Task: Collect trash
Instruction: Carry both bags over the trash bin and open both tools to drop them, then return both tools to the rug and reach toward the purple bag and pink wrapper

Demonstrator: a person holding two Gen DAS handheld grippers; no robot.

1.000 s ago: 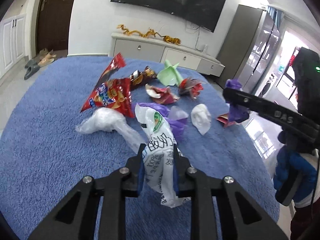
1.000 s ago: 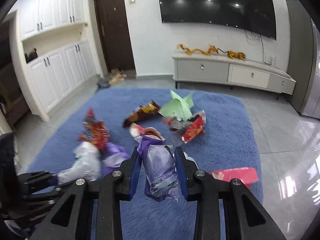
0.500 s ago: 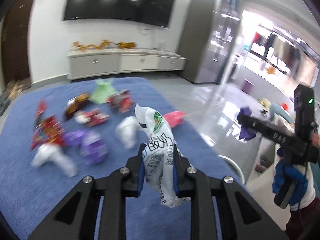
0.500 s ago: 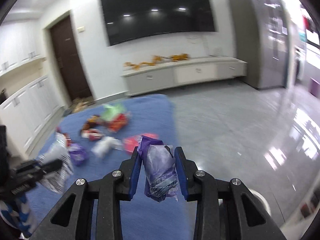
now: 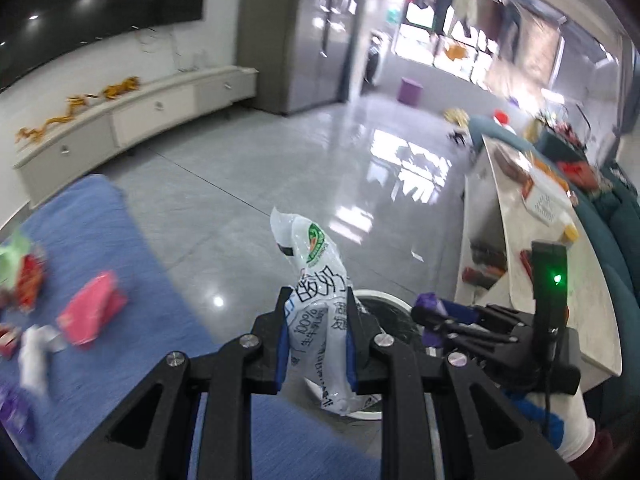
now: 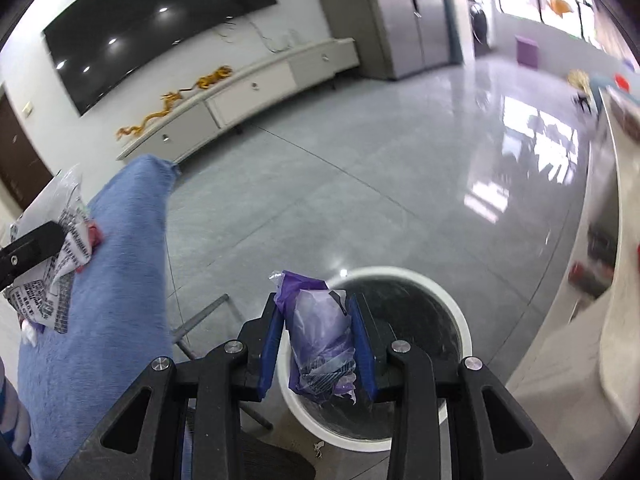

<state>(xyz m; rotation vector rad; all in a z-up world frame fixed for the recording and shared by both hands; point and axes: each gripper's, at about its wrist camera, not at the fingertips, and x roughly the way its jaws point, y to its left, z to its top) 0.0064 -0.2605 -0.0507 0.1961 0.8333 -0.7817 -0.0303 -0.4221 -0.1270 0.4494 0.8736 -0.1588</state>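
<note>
While the left gripper (image 5: 316, 332) is clamped on a white printed milk pouch (image 5: 320, 300), its blue-padded fingers (image 5: 282, 344) pressed against both sides, the right gripper (image 6: 318, 338) has its fingers closed on a crumpled purple plastic wrapper (image 6: 320, 344) that fills the gap between the pads. Beyond the right fingers the wrapper hangs directly over the mouth of a round white waste bin (image 6: 460, 320) with a dark liner, standing on the grey tiled floor (image 6: 360, 200). Seen from the left wrist, the pouch sits above the near rim of the same bin, with the right gripper and its purple load just beside it on the right. A blue rug (image 5: 80, 240) lies to the left with more litter on it, including a pink packet (image 5: 94, 310). Likely trouble: the pouch is long and limp, and if let go from over the rim rather than the opening it could drape on the edge or slide to the floor; the light wrapper might cling to a pad instead of falling. With two grippers crowded at one bin, they could also knock together. Both hands tilt steeply downward toward the bin, and both views are canted, suggesting rolled wrists.
</note>
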